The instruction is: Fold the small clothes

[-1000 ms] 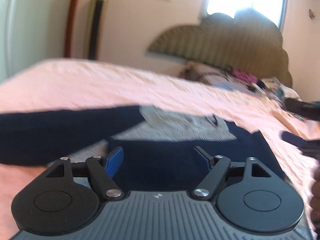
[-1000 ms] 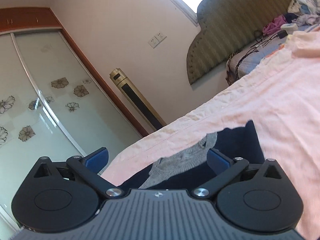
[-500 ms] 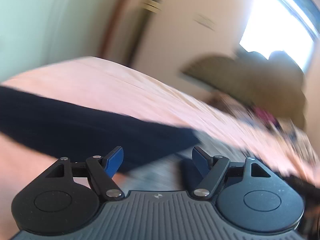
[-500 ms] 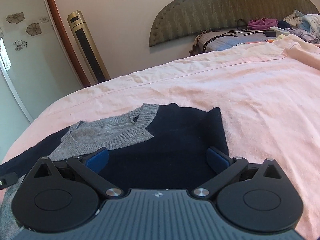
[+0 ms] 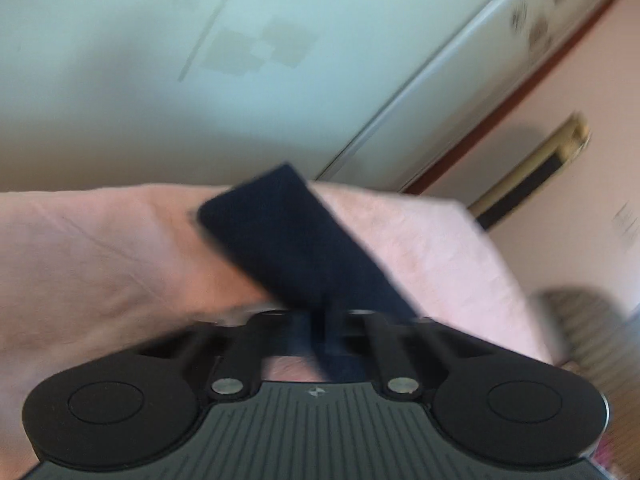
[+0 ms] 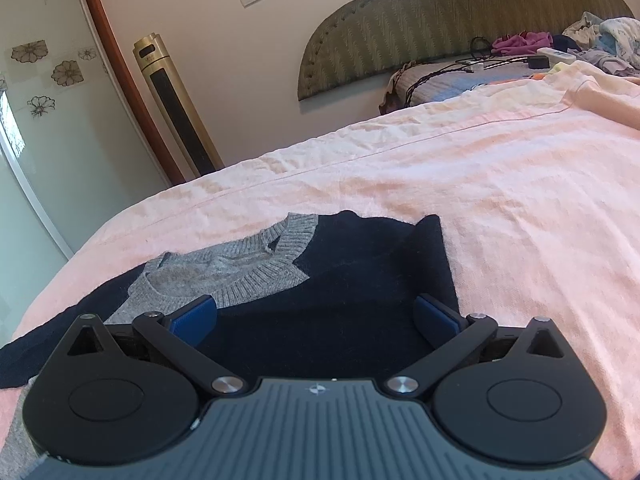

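Now my left gripper (image 5: 326, 320) has clamped the sweater's navy sleeve (image 5: 296, 240) near the pink bedspread's (image 6: 500, 184) left edge, so the fold-in can start. My right gripper (image 6: 316, 316) hovers spread over the sweater (image 6: 320, 292) body.

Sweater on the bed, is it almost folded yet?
Not yet. One side of the sweater already looks folded in. The left gripper is shut on the navy sleeve, lifted off the pink sheet. The right gripper is open above the sweater's body. Left: lay that sleeve across, then fold the body.
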Available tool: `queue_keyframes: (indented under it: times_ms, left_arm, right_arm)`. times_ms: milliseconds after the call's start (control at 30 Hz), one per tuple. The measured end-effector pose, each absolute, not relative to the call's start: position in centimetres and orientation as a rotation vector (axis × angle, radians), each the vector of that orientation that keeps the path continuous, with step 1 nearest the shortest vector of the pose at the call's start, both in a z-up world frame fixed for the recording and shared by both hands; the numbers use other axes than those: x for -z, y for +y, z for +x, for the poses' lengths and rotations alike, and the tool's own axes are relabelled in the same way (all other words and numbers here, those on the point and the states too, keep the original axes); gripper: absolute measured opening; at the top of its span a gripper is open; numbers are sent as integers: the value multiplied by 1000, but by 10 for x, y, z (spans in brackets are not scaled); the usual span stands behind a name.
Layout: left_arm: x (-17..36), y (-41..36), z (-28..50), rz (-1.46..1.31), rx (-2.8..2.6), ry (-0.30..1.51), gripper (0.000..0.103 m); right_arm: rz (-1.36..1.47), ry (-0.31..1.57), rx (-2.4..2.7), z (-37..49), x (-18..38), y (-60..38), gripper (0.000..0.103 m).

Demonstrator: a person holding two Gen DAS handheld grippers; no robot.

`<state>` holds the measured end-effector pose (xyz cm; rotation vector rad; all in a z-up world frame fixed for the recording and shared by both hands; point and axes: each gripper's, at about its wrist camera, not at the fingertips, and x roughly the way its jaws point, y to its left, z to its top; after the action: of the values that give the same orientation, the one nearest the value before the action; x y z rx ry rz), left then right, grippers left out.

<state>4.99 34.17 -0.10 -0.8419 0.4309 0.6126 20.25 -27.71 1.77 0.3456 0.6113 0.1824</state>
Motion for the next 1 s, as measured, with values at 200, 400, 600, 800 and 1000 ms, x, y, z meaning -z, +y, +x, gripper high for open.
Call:
queue_keyframes:
  times_ms: [200,400,600,800,1000]
  left_arm:
    - [-50,257,77,-613,-520,350,4]
    - [-71,58,105,-301,133,451,5]
    - [-31,-32,98,-135,362,700,22]
    - [-34,6,51,-182,366,527,94]
    - [-13,43,50,-356,288,563,94]
  right_arm:
    - [357,609,-183,202,-18,-277,103]
    - [372,604,-187,202,-18,-277,103]
    - [428,589,-205,201,-15,-285,103]
    - [477,577,-223,201,-13,-291,103]
    - [396,626,-183,199,-23,-280,103]
